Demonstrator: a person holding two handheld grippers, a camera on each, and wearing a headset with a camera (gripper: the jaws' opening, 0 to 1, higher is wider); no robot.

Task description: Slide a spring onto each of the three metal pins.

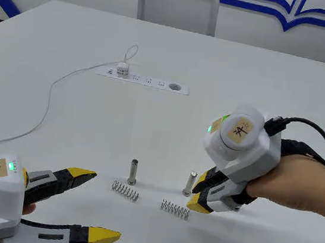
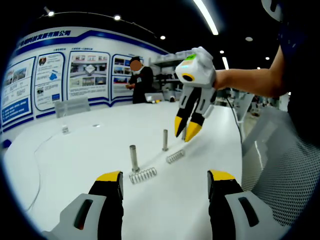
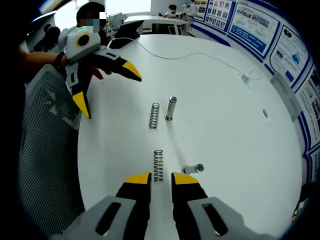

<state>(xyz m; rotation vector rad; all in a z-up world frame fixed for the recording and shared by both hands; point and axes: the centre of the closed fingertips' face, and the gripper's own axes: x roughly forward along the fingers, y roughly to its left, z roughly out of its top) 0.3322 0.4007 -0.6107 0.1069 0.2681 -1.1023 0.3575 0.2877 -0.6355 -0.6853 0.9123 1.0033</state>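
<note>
Two metal pins stand upright on the white table: the left pin [image 1: 132, 171] [image 2: 133, 157] [image 3: 171, 107] and the right pin [image 1: 190, 183] [image 2: 165, 140] [image 3: 193, 169]. One spring [image 1: 125, 190] [image 2: 143, 174] [image 3: 154, 115] lies by the left pin's foot. A second spring [image 1: 175, 209] [image 2: 175, 156] [image 3: 158, 165] lies just ahead of my right gripper [image 1: 194, 197] [image 3: 161, 179] [image 2: 185, 128], whose jaws are narrowly open with nothing between them, right beside the right pin. My left gripper [image 1: 97, 204] [image 2: 165, 177] [image 3: 110, 94] is wide open and empty, short of the left pin.
A white power strip [image 1: 144, 80] with a plug [image 1: 123, 69] and a trailing cable [image 1: 48, 100] lies further back on the table. A chair [image 1: 177, 9] stands at the far edge. A mesh chair [image 2: 280, 165] is close to the near side.
</note>
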